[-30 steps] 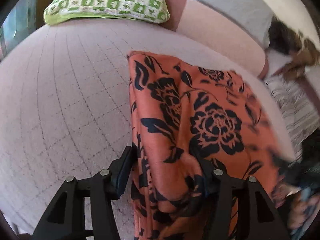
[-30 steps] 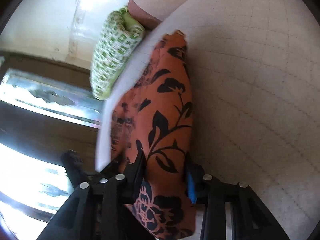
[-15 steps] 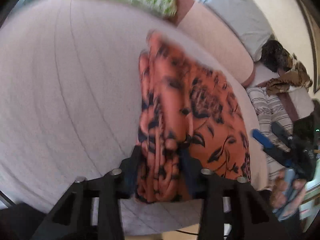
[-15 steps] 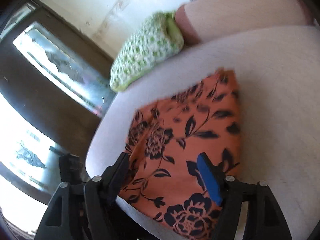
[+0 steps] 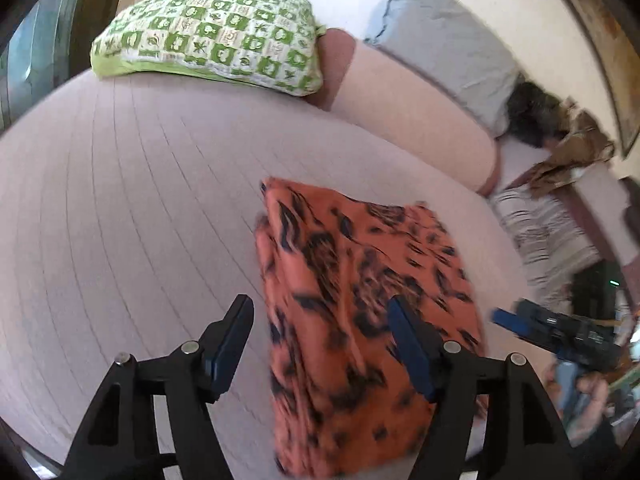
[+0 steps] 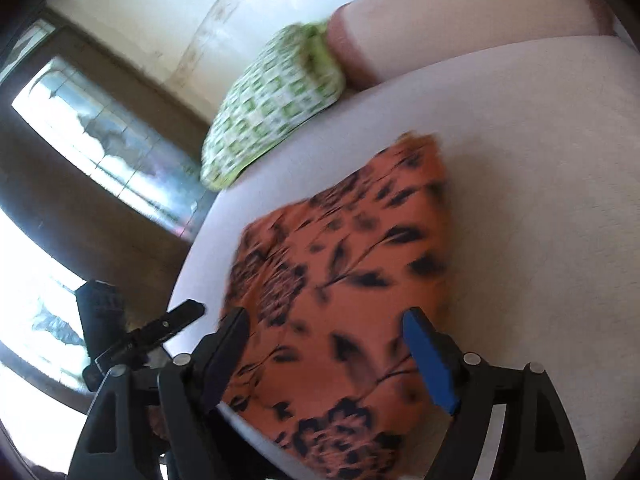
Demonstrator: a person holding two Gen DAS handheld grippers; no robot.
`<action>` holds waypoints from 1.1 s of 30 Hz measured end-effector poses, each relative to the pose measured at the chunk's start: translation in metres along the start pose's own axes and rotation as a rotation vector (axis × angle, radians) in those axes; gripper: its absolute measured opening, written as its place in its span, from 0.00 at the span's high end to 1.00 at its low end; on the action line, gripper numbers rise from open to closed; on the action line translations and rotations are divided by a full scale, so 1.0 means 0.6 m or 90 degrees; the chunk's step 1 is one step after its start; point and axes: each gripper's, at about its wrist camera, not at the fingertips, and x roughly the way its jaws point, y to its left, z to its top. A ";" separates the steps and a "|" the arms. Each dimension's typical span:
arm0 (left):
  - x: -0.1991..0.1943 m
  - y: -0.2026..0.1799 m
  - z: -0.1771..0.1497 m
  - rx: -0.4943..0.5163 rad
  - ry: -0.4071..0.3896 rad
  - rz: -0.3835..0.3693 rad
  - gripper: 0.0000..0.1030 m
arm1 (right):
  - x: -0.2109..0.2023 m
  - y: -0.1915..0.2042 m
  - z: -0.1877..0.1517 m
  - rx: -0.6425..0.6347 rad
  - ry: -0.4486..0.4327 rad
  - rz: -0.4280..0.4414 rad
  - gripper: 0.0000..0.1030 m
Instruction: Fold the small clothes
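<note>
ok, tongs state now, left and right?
Left tongs: open, just widened, holding nothing; orange floral cloth lies free beneath.
Right tongs: open, just widened, holding nothing.

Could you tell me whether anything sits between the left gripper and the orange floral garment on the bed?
Nothing visible does. The left gripper hangs open right over the folded orange floral garment, its jaws having just opened, pads clear of the fabric. The green checked pillow lies well beyond.
</note>
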 end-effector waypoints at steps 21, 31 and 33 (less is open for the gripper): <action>0.089 -0.041 0.014 0.042 0.062 0.117 0.32 | 0.071 -0.073 0.034 0.078 0.057 -0.050 0.21; 0.115 -0.022 -0.008 0.002 0.103 0.088 0.21 | 0.115 -0.053 0.037 0.034 0.096 -0.067 0.21; 0.090 -0.022 0.000 0.003 0.068 0.092 0.21 | 0.096 -0.047 0.041 0.018 0.066 -0.108 0.21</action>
